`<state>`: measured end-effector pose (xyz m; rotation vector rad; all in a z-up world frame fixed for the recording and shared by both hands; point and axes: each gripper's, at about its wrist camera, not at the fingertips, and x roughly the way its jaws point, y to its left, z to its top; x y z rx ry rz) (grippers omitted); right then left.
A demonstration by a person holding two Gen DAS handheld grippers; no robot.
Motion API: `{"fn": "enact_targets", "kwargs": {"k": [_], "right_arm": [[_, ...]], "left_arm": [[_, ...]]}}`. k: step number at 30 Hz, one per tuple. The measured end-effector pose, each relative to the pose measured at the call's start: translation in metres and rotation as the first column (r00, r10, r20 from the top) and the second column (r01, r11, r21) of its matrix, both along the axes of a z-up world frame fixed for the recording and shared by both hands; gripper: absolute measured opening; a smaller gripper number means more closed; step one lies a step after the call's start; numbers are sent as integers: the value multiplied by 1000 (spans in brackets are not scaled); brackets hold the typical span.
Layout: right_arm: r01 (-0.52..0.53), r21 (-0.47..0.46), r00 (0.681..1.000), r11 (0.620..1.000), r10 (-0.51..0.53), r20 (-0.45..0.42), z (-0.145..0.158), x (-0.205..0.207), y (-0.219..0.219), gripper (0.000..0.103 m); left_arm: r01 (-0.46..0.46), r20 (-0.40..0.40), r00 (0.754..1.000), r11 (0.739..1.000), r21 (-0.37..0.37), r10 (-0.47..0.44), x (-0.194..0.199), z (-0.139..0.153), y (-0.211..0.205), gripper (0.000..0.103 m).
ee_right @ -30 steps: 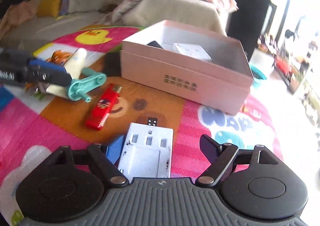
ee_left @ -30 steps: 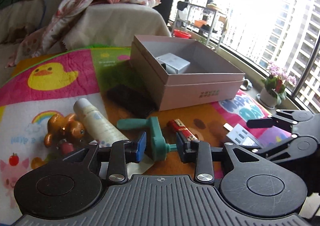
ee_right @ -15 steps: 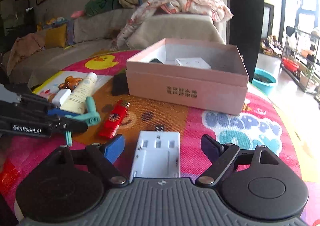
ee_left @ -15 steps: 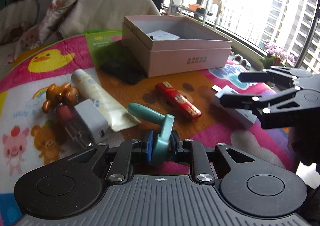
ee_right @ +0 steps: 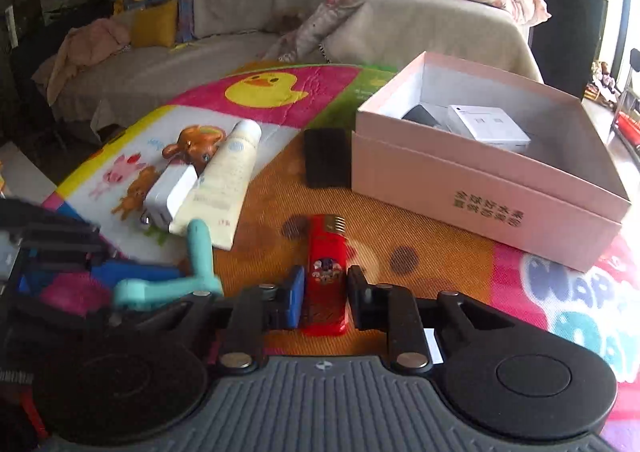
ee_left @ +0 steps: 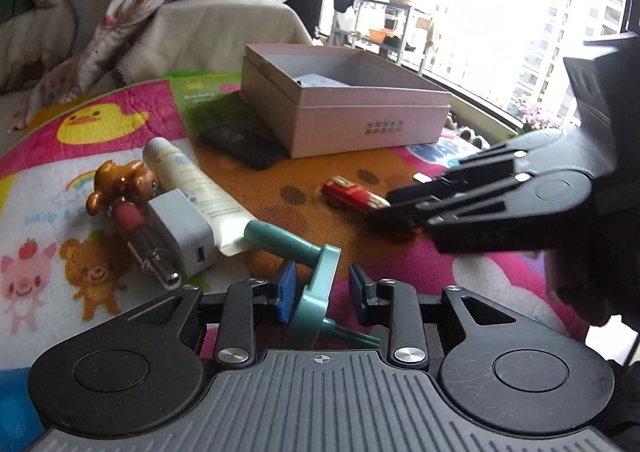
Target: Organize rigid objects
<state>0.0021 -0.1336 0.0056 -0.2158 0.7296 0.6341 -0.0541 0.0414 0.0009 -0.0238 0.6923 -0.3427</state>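
A teal crank handle (ee_left: 308,272) lies between the fingers of my left gripper (ee_left: 323,292), whose jaws stand apart with a gap on the right side; it also shows in the right wrist view (ee_right: 188,276). My right gripper (ee_right: 323,298) straddles a red lighter (ee_right: 325,272) on the mat, jaws close beside it but apart; the lighter also shows in the left wrist view (ee_left: 352,194). An open pink box (ee_right: 480,188) holds a white box (ee_right: 488,128) and a dark item.
On the colourful mat lie a cream tube (ee_left: 192,188), a white charger (ee_left: 180,232), a lipstick (ee_left: 140,244), a brown bear figure (ee_left: 120,184) and a black phone (ee_left: 244,144). A sofa with blankets stands behind. Windows are at the right.
My left gripper has opened around the teal handle. My right gripper has left the white adapter and moved left, over the red lighter, with its jaws narrowed.
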Motion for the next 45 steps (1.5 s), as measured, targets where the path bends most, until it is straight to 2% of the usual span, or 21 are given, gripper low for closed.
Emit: {"fn": "enact_targets", "kwargs": {"k": [3,5,7,11,13,16,17,19,22,24,27,31,33,38,39,40,45], "right_arm": [[12,-12,1000,1000,-12,18,-1,-16,-18,23],[36,-11,999,999,-36,22,0,-23,-30,23],[57,1,998,998,-57,33,-2,-26,-39,23],[72,43,995,996,-74,62,-6,-31,-46,26],[63,70,996,996,-68,65,-8,-33,-47,37],[75,103,995,992,-81,55,-7,-31,-51,42],[85,122,995,989,-91,46,-6,-30,-54,43],[108,170,993,979,-115,33,-5,-28,-63,44],[134,220,988,966,-147,42,-3,-31,-72,47],[136,232,986,963,-153,58,-2,-33,-73,48],[129,234,987,964,-149,68,-1,-34,-73,50],[131,239,986,962,-151,68,-1,-34,-73,50],[125,239,987,963,-146,72,-1,-35,-72,50],[121,218,988,968,-138,63,-2,-33,-69,50],[114,207,990,972,-128,57,-2,-32,-67,50],[103,195,992,975,-115,50,-2,-30,-64,50],[54,70,995,996,-60,84,-3,-23,-36,47]], "left_arm": [[21,3,1000,1000,-3,-21,4,0,-7,36],[74,-13,997,997,-35,-75,4,0,-12,46],[135,-34,990,989,-67,-137,1,0,-19,47],[216,-39,976,976,5,-216,-5,2,-36,50],[225,-49,973,974,11,-225,-4,3,-40,55],[235,-63,969,971,-36,-237,-3,0,-42,72],[239,-63,969,970,-37,-241,-3,1,-42,73],[236,-62,969,971,-19,-237,-4,4,-42,70],[188,16,982,982,34,-188,-10,19,-35,69],[141,32,989,988,68,-143,-5,23,-29,69],[88,-11,996,994,60,-88,12,15,-22,68],[86,-43,996,993,78,-83,22,3,-27,69],[97,-26,995,991,97,-95,23,1,-32,69],[121,-11,993,984,134,-121,22,0,-39,68],[127,-9,992,982,138,-127,20,0,-38,67],[129,-5,992,981,144,-129,18,0,-37,61],[122,-4,992,985,125,-123,10,0,-30,61]]}}
